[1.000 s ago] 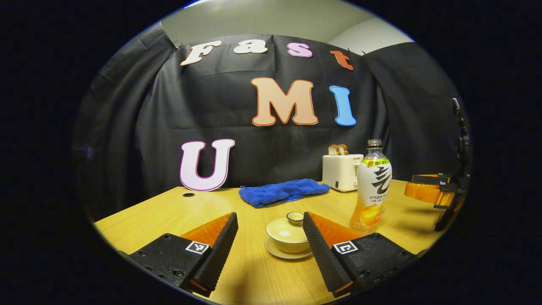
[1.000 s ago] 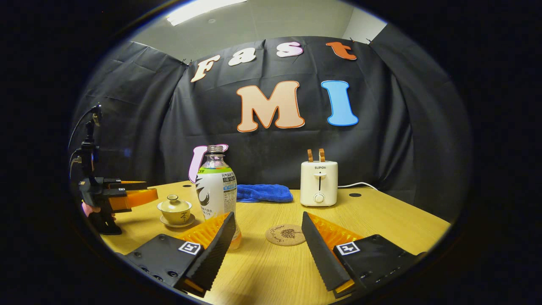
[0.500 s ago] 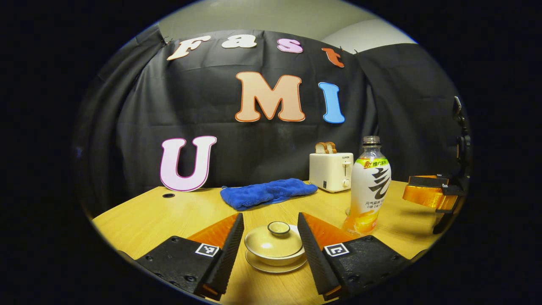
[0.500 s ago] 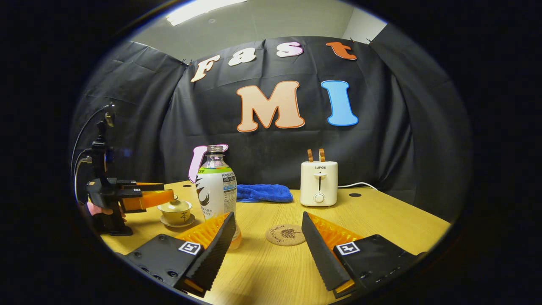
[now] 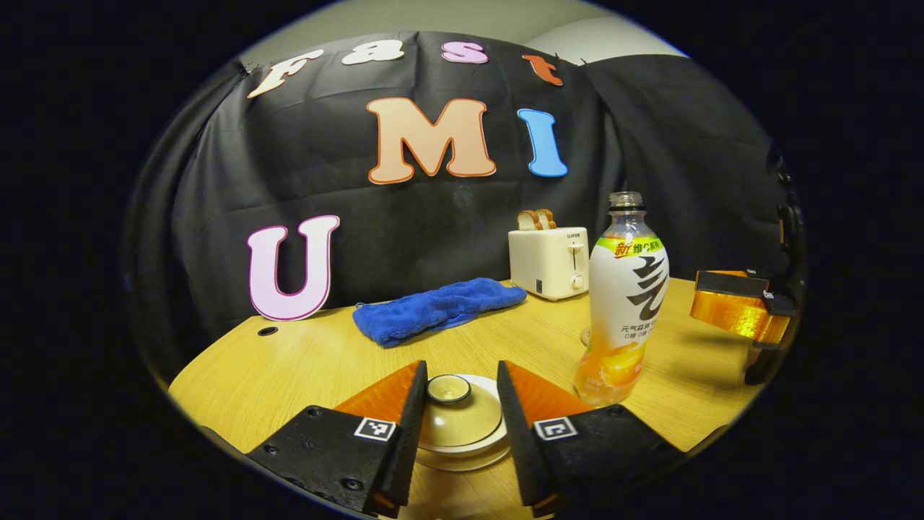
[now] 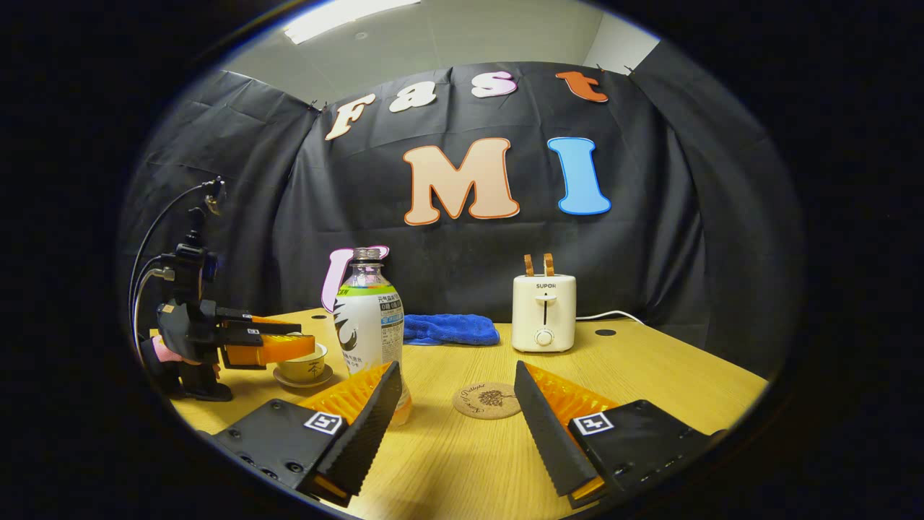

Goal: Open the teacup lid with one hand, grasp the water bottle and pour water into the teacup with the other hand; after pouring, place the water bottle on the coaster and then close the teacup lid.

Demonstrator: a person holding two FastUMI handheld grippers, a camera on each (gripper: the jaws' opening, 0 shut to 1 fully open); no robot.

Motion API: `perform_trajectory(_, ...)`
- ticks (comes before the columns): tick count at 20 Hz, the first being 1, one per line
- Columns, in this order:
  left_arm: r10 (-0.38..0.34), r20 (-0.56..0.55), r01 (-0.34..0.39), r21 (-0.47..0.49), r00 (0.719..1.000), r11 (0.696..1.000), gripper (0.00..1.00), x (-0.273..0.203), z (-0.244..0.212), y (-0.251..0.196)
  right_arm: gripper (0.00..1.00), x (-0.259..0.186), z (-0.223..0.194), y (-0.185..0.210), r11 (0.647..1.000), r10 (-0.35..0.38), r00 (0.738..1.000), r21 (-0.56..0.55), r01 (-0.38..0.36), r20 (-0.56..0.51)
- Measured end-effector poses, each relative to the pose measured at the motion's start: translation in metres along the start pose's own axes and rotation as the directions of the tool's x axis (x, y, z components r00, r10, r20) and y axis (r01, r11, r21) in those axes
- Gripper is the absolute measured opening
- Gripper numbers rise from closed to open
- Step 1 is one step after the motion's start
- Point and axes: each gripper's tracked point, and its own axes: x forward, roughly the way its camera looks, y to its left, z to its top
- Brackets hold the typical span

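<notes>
1. In the left gripper view, the left gripper (image 5: pixel 455 426) has its jaws narrowed around the teacup lid (image 5: pixel 460 420), one finger on each side of it; whether both fingers actually press on the lid cannot be told.
2. The lid sits on the teacup (image 5: pixel 498 433), whose rim peeks out beneath it, and the cup stands on a saucer (image 5: pixel 462 460) on the wooden table (image 5: pixel 303 361). The lid's small round knob (image 5: pixel 448 388) lies between the fingertips, nearer the left-hand finger.
3. In the right gripper view, the left gripper (image 6: pixel 289 347) is at the far left, held by a hand (image 6: pixel 170 352), with its fingers over the teacup (image 6: pixel 303 367).
4. The right gripper (image 6: pixel 455 419) hangs above the table with its jaws wide apart and nothing between them.
5. The water bottle (image 6: pixel 369 325) stands upright and uncapped just beyond that gripper's left-hand finger, which hides its base. It is just beside the teacup.
6. The round cork coaster (image 6: pixel 487 399) lies bare on the table, ahead of the gap between the right gripper's fingers.
7. In the left gripper view, the bottle (image 5: pixel 624 296) stands to the right of the cup, with orange liquid in its lower part, and the right gripper (image 5: pixel 736 310) is farther right.
8. Farther back lie a blue cloth (image 5: pixel 437 309) and a white toaster (image 5: pixel 548 261) with bread slices in its slots.
</notes>
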Motion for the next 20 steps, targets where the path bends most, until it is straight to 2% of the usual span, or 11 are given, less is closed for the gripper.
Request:
perform_trajectory(3, 0.027, -0.016, -0.027, 0.009, 1.0, 1.0, 0.45, 0.003, -0.003, 0.005, 0.98, 0.001, 0.0, 0.001, 1.0, 0.0, 1.0, 0.0, 0.0, 0.0)
perform_trajectory(4, 0.036, -0.016, -0.036, 0.012, 0.999, 0.999, 0.39, 0.005, -0.003, 0.007, 0.95, 0.0, 0.0, 0.0, 1.0, 0.0, 1.0, 0.0, 0.0, 0.0)
perform_trajectory(5, 0.039, -0.015, -0.039, 0.012, 0.999, 0.999, 0.36, 0.005, -0.002, 0.008, 0.95, 0.0, 0.0, 0.0, 1.0, 0.0, 1.0, 0.0, 0.0, 0.0)
perform_trajectory(6, 0.037, -0.017, -0.036, 0.013, 0.999, 0.999, 0.29, 0.005, -0.003, 0.007, 0.95, 0.0, 0.0, 0.0, 1.0, -0.001, 1.0, 0.0, 0.001, 0.0)
perform_trajectory(8, 0.039, -0.015, -0.039, 0.015, 0.999, 0.999, 0.28, 0.005, -0.003, 0.008, 0.99, 0.0, 0.0, 0.001, 1.0, -0.001, 1.0, 0.0, 0.001, 0.001)
perform_trajectory(20, 0.069, 0.077, -0.067, -0.033, 0.995, 0.997, 0.27, -0.005, 0.01, 0.017, 1.0, 0.0, 0.0, 0.001, 1.0, -0.001, 1.0, 0.0, 0.001, 0.001)
